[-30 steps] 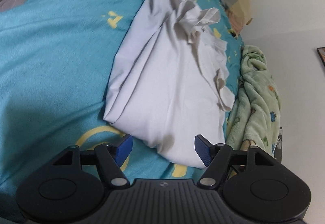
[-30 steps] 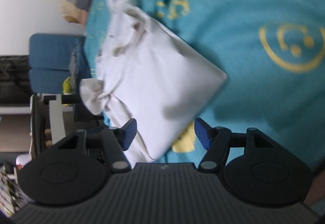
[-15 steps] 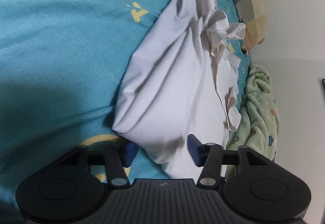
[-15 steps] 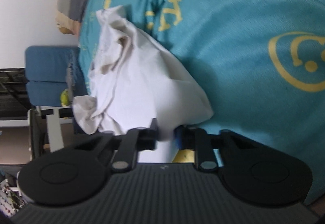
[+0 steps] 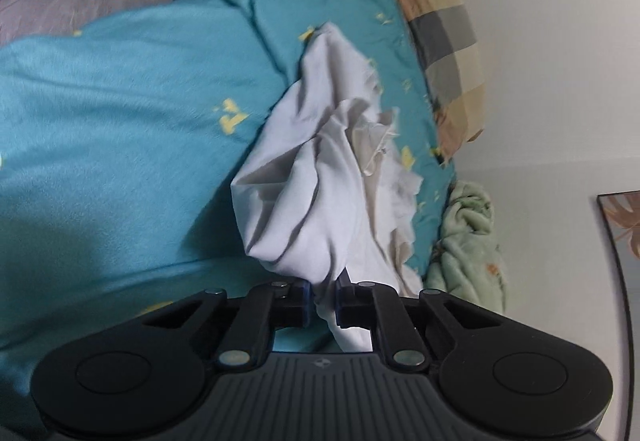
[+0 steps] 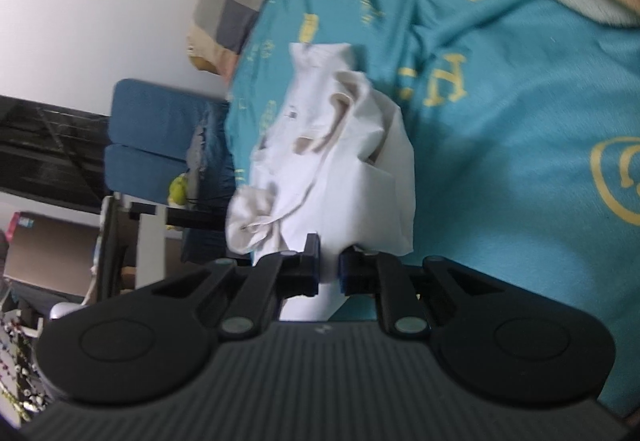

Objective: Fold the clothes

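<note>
One white garment (image 5: 320, 201) lies bunched on the bed's teal cover (image 5: 120, 121), its near edge drawn up off the cover. Two grippers hold it: the left gripper (image 5: 322, 301) and the right gripper (image 6: 329, 273) have each just been closing their jaws, and both now pinch a fold of the white cloth. One checked pillow (image 5: 444, 41) sits beyond, and one green blanket (image 5: 468, 241) lies beside the bed.

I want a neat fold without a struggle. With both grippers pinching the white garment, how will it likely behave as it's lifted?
The white garment will probably be floppy: it hangs in soft folds from the left gripper and bunches above the right gripper. It looks thin and light. Loose parts would likely trail over the teal bedspread.
</note>
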`<state>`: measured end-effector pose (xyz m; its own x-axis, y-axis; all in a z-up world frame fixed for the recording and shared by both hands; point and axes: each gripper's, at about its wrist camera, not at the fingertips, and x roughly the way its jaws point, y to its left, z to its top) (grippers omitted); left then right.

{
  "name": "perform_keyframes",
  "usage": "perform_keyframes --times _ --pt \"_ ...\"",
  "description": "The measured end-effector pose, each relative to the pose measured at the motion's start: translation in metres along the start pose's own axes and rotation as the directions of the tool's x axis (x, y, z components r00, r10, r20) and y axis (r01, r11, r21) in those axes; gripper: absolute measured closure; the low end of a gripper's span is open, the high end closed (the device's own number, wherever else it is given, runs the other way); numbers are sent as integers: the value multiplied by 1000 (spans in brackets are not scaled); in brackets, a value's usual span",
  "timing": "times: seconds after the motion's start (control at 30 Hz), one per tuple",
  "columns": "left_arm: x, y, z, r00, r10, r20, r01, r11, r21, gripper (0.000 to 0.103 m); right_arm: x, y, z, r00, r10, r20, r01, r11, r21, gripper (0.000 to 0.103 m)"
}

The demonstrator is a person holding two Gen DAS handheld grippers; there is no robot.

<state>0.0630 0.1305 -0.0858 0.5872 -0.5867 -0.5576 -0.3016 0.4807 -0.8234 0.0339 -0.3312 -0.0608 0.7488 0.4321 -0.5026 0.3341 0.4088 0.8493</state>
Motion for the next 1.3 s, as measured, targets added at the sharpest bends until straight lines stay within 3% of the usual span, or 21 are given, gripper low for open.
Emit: perform_keyframes --times 0.3,0.77,1.03,1.3 --pt "-78 -32 -31 998 -20 56 16 998 63 93 -58 32 -23 999 42 31 -41 998 -42 91" --pt "-183 -6 -120 995 -22 99 19 999 30 93 -132 19 -92 998 52 30 -49 996 -75 91" --pt "-189 -12 -125 994 -22 104 19 999 32 93 -136 17 -92 999 44 28 -42 997 -62 91" --pt "-167 -20 -113 996 -4 89 1 999 32 92 -120 13 -77 1000 23 14 -23 1000 -9 91"
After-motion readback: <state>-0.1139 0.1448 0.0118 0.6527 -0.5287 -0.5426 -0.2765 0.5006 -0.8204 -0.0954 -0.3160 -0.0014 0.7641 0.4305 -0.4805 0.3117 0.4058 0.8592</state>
